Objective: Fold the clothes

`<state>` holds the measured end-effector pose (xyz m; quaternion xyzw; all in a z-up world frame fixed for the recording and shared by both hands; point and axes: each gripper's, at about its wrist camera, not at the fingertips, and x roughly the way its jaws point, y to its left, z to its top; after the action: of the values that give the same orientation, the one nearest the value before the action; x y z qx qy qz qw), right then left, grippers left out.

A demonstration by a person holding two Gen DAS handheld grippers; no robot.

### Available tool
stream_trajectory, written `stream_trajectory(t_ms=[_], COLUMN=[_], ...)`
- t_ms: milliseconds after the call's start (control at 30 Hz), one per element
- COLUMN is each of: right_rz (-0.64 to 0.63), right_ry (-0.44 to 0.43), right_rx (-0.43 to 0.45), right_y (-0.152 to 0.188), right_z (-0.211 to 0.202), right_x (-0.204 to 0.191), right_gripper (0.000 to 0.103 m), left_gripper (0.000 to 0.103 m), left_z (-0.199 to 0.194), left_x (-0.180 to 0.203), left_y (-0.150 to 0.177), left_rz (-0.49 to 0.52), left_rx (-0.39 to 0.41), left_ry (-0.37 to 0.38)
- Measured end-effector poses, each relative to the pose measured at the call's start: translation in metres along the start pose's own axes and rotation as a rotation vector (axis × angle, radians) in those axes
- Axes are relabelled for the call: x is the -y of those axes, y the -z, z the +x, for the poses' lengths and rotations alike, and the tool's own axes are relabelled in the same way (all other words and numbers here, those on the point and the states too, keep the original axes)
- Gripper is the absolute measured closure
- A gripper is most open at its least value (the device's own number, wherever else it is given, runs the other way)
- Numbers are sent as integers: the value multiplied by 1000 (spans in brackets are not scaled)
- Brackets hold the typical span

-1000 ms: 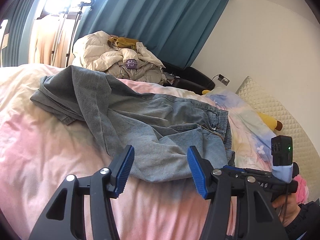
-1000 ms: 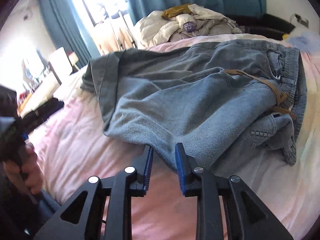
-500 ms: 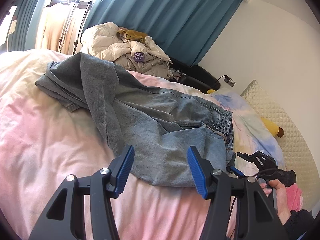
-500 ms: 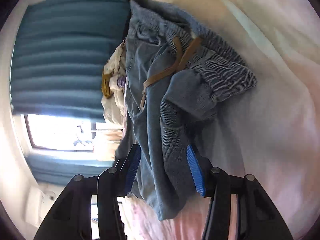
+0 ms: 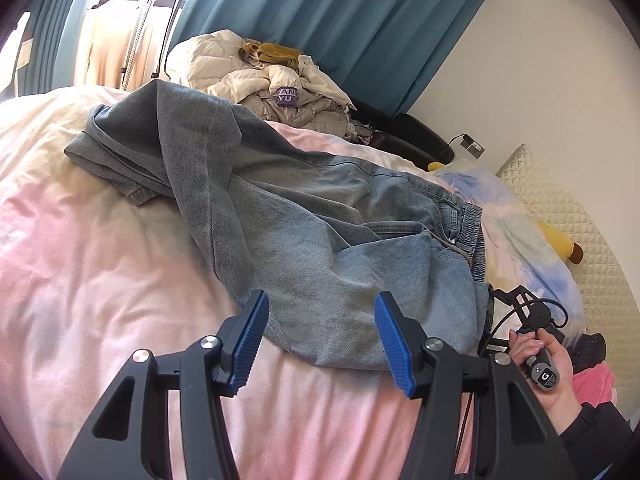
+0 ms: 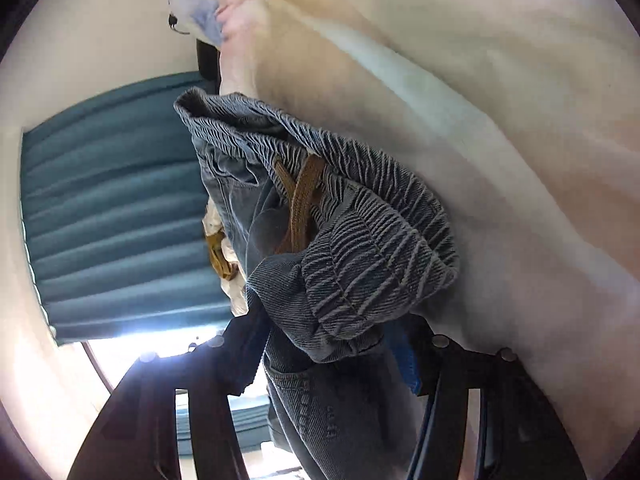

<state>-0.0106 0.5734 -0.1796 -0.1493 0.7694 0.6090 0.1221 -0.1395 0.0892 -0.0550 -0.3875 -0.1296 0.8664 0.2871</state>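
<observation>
Sprawled across the pink bed [image 5: 80,280]: one pair of jeans [image 5: 300,216], half doubled over, one leg thrown across the other, so neither flat nor squared into a neat fold. Fits a fold under way, or one being redone.

Hovering at the jeans' near edge: left gripper [image 5: 320,308], jaws spread wide and holding nothing, probably lined up to take that edge. Pushed into the jeans' waist end: right gripper [image 6: 328,360], tipped on its side, with denim bunched between its jaws. Cannot tell whether pinching the cloth or only surrounding it, since the fold hides the pads. Likely aimed there because the elastic waistband [image 6: 360,240] gives a thick, firm hold for lifting or straightening.

Counted:
- two grippers
- one hand [image 5: 548,364] in view, on the right gripper's handle beside the jeans' waist
- two brown drawstring [image 6: 300,200] ends crossing at the waistband
- one heap of pale clothes [image 5: 260,72] beyond the jeans, probably waiting or set aside
- one teal curtain [image 5: 360,20] behind that heap
- one quilted pillow [image 5: 560,208] past the jeans' waist
- one yellow plush toy [image 5: 560,240] against it
</observation>
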Motion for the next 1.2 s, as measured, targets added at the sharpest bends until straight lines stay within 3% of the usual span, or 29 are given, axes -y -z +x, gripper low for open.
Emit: stream_trajectory(t_ms=[400,533,867,1100,1167,1200], right_rz=[207,251,276,287,264,246], right_ry=[-115,-108,-85,-91,-82,-68], right_rx=[-20,-9,64,30,20,18], right_y=[-11,-16,10,-16,-21,-22], right_z=[-6,-7,-48,-27,-20,-19], right_x=[22,31,35,41,42,40], right_gripper=[47,47,39,39,41,49], left_gripper=[46,46,46,46,46,46], left_z=[8,10,11,12,13,13], left_x=[-1,-1,-1,-2,-2,-2], left_y=[4,4,5,6,6,7], left_rz=[-11,-11,-24,-34,-35,-36], left_rx=[-21,-27,-33,-42,-42,-44], left_ry=[1,6,16,22,20,24])
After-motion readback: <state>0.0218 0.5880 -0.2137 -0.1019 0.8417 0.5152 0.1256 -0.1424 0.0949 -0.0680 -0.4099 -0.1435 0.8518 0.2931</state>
